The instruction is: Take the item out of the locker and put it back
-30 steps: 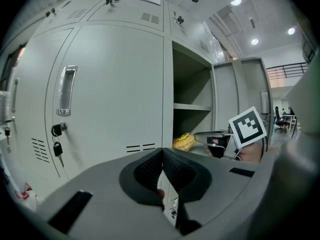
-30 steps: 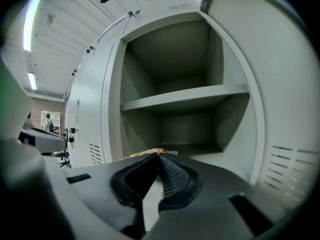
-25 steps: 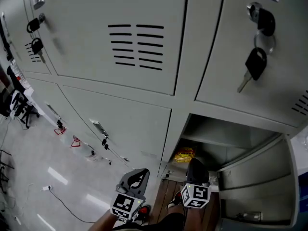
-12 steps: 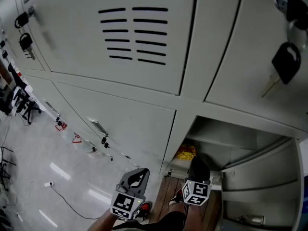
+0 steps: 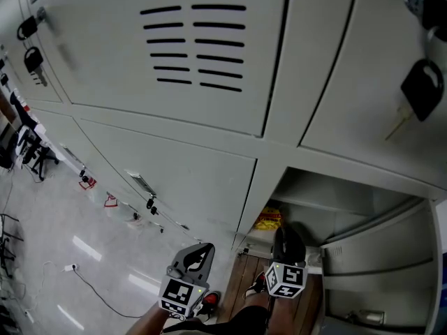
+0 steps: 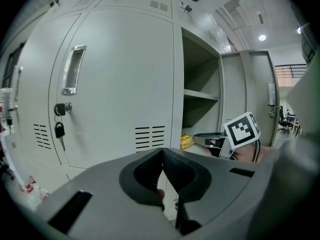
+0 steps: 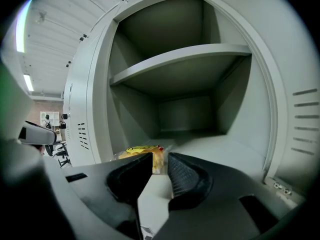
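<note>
Right tool (image 7: 160, 160) jaws had just been opening: stood slightly apart, end of yellow packet (image 7: 137, 151) in gap, unpinched. Packet lay front-left on locker floor (image 7: 220, 151). Left tool (image 6: 163, 156) closed, empty. Best: widen further, withdraw straight, no dragging.

No readable text, number or brand anywhere.
- Left marker cube (image 5: 183, 297), right marker cube (image 5: 286, 280): black-and-white square patterns only, no letters or digits.
- Yellow packet (image 5: 269, 220), front left corner of open locker (image 5: 318, 187) floor: red and dark print, too small to read.
- Red-and-white tags (image 5: 110, 202) hanging at lower locker doors (image 5: 188, 180): marks illegible.
</note>
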A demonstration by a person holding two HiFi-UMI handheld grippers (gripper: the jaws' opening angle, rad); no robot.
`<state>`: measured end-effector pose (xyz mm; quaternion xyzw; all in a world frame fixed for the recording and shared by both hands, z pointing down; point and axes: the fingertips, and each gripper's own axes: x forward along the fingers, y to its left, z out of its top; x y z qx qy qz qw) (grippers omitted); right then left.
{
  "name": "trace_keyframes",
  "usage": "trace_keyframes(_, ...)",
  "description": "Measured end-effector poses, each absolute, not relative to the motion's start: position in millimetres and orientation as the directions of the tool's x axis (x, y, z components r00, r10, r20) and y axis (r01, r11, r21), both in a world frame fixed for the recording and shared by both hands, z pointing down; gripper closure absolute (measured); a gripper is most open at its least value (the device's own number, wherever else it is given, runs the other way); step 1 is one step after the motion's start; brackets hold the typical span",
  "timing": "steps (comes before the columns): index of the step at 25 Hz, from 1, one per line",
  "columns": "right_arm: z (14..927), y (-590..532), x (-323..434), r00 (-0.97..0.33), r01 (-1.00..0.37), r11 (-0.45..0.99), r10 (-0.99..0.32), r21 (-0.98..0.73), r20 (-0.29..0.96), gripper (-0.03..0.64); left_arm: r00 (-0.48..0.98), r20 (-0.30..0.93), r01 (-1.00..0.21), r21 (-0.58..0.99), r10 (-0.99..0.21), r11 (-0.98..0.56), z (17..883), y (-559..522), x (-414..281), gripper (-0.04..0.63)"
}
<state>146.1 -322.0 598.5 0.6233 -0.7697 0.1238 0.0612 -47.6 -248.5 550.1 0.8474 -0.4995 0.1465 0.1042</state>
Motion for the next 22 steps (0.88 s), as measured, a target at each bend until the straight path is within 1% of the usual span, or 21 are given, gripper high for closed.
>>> trace_keyframes(3,597,-319,147,-0.224,-0.971,0.197,-0.946,-0.132,0.235,0.494,0.462,0.35,-0.876,0.034,-0.815,-0.482,550,-249,-46,0.572)
trace_keyframes(4,596,-319,147,-0.231,-0.97,0.204,-0.945,-0.135,0.232,0.455,0.464,0.349,-0.875,0.035,-0.814,-0.483,550,-249,-46,0.572)
trace_keyframes(5,595,-319,146,-0.236,-0.969,0.209,-0.944,-0.134,0.23,0.431,0.465,0.349,-0.874,0.035,-0.814,-0.484,550,-248,-45,0.572)
trace_keyframes(16,583,-313,143,-0.238,-0.97,0.218,-0.943,-0.107,0.231,0.431,0.48,0.339,-0.866,0.033,-0.809,-0.5,545,-243,-43,0.572)
trace_keyframes(22,561,-303,145,-0.218,-0.975,0.206,-0.955,-0.083,0.203,0.433,0.506,0.293,-0.853,0.025,-0.812,-0.522,522,-238,-42,0.572)
